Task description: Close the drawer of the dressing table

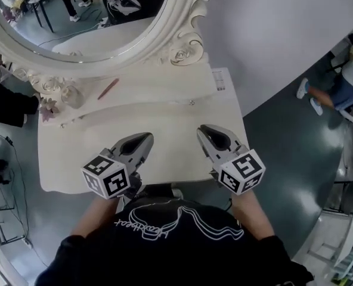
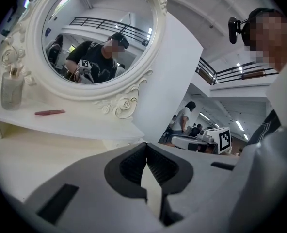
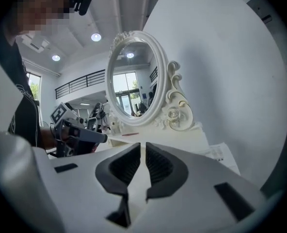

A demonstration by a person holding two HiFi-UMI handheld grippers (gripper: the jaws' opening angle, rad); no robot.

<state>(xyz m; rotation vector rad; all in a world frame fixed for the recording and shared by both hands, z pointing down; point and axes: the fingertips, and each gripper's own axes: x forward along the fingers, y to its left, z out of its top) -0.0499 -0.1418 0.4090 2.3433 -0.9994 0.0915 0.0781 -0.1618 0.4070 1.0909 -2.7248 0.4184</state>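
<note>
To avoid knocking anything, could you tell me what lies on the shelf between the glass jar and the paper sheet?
A red pen lies there, nearer the glass jar than the paper sheet, as the head view shows.

White dressing table (image 1: 170,155) with 1 carved oval mirror (image 1: 87,28) stands flush-fronted (drawer face hidden from above).

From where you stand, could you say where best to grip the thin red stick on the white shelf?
Probably mid-length on the thin red stick, from above, jaws across it: it lies flat on the white shelf, apart from the glass jar.
</note>
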